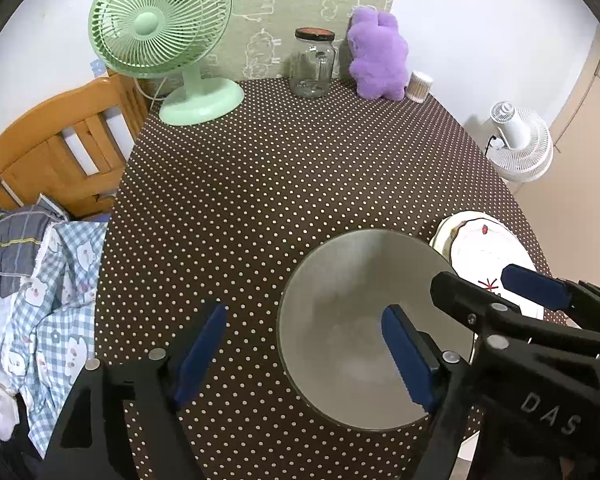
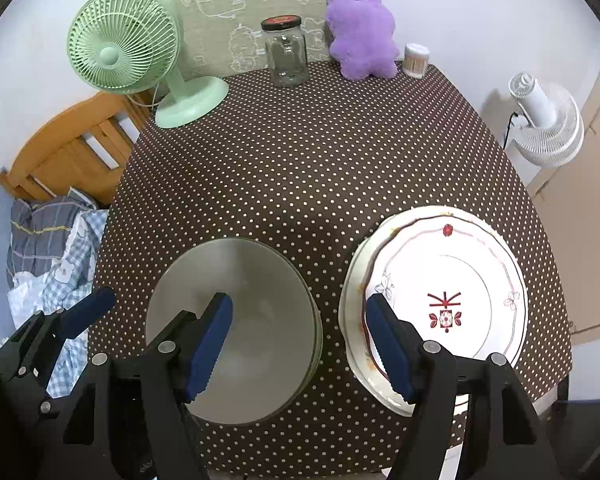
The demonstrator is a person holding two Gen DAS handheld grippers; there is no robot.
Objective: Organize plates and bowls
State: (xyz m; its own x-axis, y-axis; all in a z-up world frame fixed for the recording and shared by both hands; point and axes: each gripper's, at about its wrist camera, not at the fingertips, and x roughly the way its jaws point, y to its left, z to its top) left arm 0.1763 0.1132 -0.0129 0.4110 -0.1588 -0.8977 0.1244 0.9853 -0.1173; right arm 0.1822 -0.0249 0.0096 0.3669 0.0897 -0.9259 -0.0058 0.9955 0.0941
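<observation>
Hovering both grippers over the near edge of the table [image 2: 300,152], which wears a brown polka-dot cloth. My left gripper [image 1: 300,356] is spread wide and grasps nothing; its right pad sits over the inside of the grey bowl [image 1: 360,312], its left pad over bare cloth, whether either touches I cannot tell. My right gripper [image 2: 300,344] is also released and empty; its left pad shows over the bowl [image 2: 256,320], its right pad over the left rim of the plate stack [image 2: 452,264], contact unclear. From the left wrist view the right gripper [image 1: 500,292] comes in from the right, over the plates [image 1: 476,248]. Bowl stands upright at the near edge, about centre; stepped rims on its right side look like more than one bowl nested, count unclear. Plate stack lies just beside it toward the near right corner, not touching it: a white patterned plate with red marks on top, at least one wider cream plate under it. Along the far edge: green desk fan [image 2: 124,48] at the far left corner, lidded glass jar [image 2: 286,54] mid-edge, purple plush toy [image 2: 360,32] next to it, small cotton-swab tub [image 2: 416,60] at the far right corner. Off the table: wooden chair [image 2: 68,148] and checked fabric [image 2: 56,248] on the left, white fan [image 2: 548,120] on the right.
</observation>
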